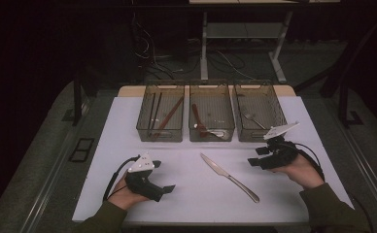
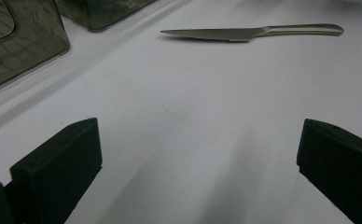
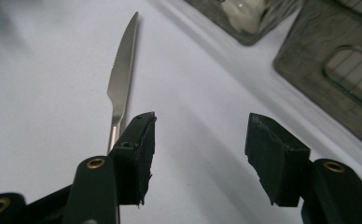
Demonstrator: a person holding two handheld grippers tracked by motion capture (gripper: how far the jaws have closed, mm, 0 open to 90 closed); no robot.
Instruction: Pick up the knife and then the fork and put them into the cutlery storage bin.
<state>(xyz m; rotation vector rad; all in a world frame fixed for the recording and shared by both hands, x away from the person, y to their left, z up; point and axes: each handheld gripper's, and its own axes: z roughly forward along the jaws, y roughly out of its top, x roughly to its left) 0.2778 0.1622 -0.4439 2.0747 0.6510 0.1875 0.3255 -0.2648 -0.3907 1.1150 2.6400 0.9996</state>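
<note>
The knife (image 1: 229, 177) lay flat on the white desk (image 1: 186, 194), between the two grippers and in front of the three bins (image 1: 212, 112). The right gripper (image 1: 255, 158) hovered near its handle with jaws partly open and empty. The left gripper (image 1: 163, 177) rested well apart from it, jaws wide and empty.

Knife handle (image 3: 115, 133) behind gripper (image 3: 200, 140)

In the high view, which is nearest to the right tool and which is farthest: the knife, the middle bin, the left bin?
1. Knife, on the table just left of the right tool.
2. Middle bin, farther back, centre.
3. Left bin, back left, farthest.
</note>
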